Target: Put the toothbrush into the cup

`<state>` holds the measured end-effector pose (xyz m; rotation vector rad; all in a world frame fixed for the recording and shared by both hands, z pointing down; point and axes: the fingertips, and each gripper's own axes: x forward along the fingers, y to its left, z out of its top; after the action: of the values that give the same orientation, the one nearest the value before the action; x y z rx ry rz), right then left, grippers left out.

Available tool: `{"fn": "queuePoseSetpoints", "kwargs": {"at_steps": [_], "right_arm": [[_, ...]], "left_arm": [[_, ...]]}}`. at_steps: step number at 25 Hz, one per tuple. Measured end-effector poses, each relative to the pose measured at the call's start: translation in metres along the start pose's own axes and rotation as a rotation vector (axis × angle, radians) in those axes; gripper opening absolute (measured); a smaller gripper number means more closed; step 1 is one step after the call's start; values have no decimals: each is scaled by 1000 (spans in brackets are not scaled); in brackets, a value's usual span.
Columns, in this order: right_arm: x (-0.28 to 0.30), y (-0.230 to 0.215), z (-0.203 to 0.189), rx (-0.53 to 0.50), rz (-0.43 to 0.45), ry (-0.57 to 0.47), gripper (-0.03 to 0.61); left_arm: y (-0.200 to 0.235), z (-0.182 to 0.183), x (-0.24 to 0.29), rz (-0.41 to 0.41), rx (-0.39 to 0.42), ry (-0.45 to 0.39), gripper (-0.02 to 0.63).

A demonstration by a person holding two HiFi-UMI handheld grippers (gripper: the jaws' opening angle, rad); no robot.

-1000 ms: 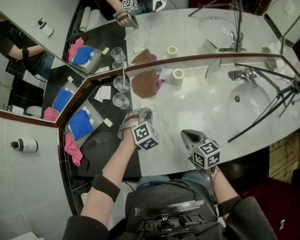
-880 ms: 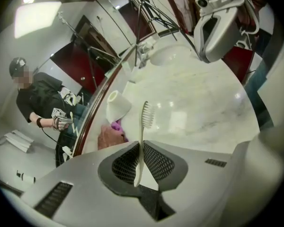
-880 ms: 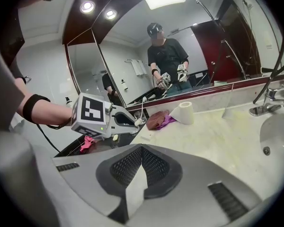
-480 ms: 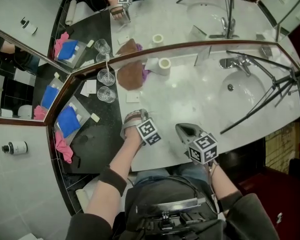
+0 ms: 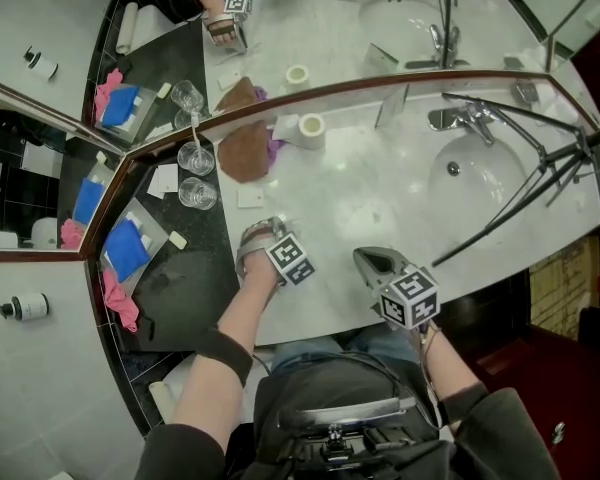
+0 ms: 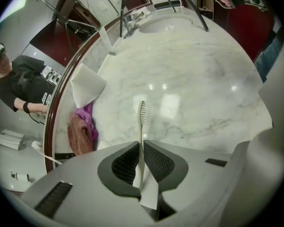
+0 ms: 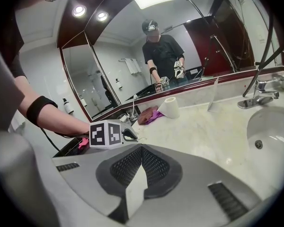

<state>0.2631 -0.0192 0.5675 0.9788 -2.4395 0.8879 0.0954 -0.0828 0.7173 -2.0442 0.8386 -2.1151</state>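
Left claw (image 6: 141, 145): pinched tight on the handle of a white toothbrush (image 6: 142, 119), with the bristle head sticking out ahead of the pads.
Right claw (image 7: 141, 151): pressed together with nothing between the pads, held near the front edge of the desk (image 5: 380, 203) beside the left.
Toothbrush: in the left claw, above pale marble.
Cups: a glass cup (image 5: 198, 193) stands on the dark end of the desk by the mirror, apart from the left claw – a second glass (image 5: 195, 158) just behind it holds a thin white stick.
Beyond: a brown cloth (image 5: 242, 153) and a paper roll (image 5: 311, 126) lie along the mirror, and the sink (image 5: 470, 178) sits at the far right.
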Motion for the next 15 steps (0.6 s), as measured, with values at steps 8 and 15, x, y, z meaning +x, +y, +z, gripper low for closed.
{"fn": "queuePoseSetpoints", "kwargs": {"at_steps": [8,15], "right_arm": [[-3,-12,0,0,8,-1,17],[0,-7,5,4,32,-3,17]], "left_arm": [[-15,-1,9,-34,-36,-4,141],[-7,0,-3,-12,-75,-33,152]]}}
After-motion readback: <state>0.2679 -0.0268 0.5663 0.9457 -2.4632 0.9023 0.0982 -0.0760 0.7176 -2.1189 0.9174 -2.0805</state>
